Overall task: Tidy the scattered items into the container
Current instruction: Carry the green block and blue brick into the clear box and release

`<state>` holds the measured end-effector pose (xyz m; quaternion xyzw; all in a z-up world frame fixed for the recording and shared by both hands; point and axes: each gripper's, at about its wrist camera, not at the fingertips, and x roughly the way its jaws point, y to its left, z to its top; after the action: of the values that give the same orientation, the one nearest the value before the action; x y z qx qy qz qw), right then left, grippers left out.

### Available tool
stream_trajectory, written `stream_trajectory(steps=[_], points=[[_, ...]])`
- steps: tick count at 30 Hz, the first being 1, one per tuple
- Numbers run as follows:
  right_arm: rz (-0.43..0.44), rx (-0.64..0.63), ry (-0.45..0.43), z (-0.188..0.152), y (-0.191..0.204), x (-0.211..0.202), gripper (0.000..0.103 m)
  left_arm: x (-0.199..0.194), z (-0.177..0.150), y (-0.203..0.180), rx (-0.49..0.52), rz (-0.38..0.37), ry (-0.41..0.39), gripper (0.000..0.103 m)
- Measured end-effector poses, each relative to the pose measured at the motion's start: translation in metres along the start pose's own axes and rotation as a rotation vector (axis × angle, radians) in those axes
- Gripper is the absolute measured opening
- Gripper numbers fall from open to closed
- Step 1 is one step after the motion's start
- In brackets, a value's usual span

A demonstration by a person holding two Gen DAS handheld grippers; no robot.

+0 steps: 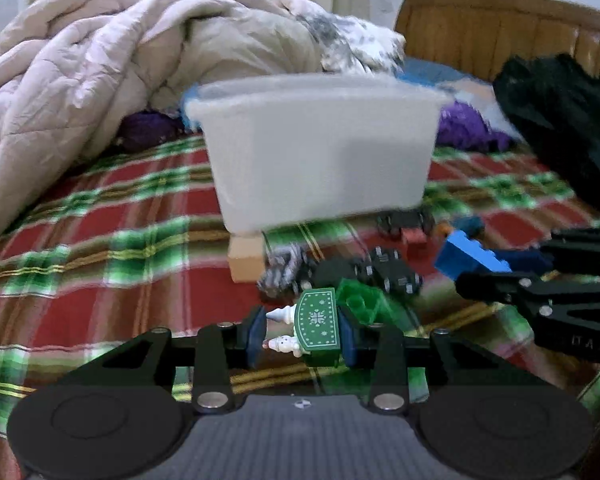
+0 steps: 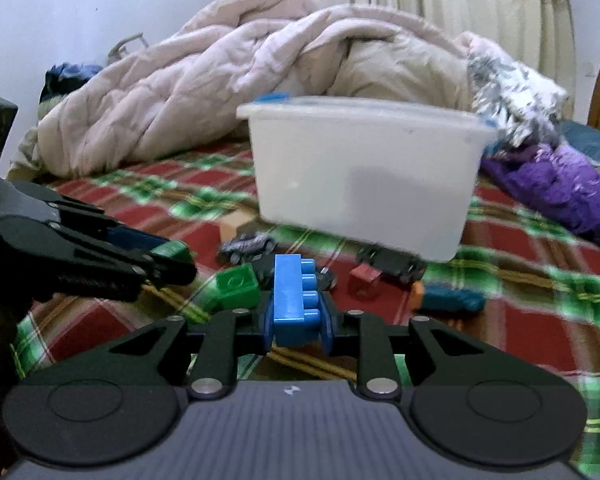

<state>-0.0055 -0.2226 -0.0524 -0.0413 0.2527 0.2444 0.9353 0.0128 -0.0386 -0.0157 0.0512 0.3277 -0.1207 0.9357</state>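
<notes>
The left gripper (image 1: 302,330) is clamped narrow on a green toy piece (image 1: 317,324) printed with a white snowflake pattern, its dark blue pads pressing both sides; small white figures poke out on the piece's left edge. The right gripper (image 2: 298,320) is closed on a blue studded brick (image 2: 294,304), which stands upright between the pads with the studs facing right.

The white plastic container (image 2: 364,176) sits on the plaid bedspread (image 2: 540,320), beyond both grippers. Just in front of the container lie the loose toys: a green block (image 2: 238,288), a small grey toy car (image 2: 248,246), a black wheeled toy (image 2: 392,266) touching the container's base, a red block (image 2: 364,280) and a teal and orange toy (image 2: 448,300). A tan block (image 1: 246,258) rests against the container's near left corner. Behind the container a pale quilt (image 2: 220,88) is heaped, and to its right lies purple cloth (image 2: 556,188).
</notes>
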Motion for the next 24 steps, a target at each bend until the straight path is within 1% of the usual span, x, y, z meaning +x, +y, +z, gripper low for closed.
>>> stream_trajectory(steps=[3,8,11,14,20,24], points=[[-0.024,0.034,-0.043,0.013,-0.008,-0.008,0.025,-0.012,0.020,0.006,-0.013,0.018,-0.030,0.041],[-0.066,0.075,-0.102,0.039,-0.027,-0.015,0.025,-0.023,0.061,0.011,0.002,0.035,-0.096,0.041],[-0.081,0.078,-0.141,0.060,-0.035,-0.017,0.025,-0.023,0.088,0.013,0.017,0.043,-0.136,0.041],[-0.092,0.059,-0.171,0.085,-0.041,-0.016,0.025,-0.014,0.112,0.017,0.016,0.043,-0.146,0.041],[-0.098,0.041,-0.155,0.130,-0.060,0.008,0.025,0.015,0.162,0.026,-0.009,0.010,-0.115,0.041],[-0.107,0.043,-0.109,0.148,-0.075,0.029,0.025,0.034,0.185,0.026,-0.006,0.012,-0.094,0.041]])
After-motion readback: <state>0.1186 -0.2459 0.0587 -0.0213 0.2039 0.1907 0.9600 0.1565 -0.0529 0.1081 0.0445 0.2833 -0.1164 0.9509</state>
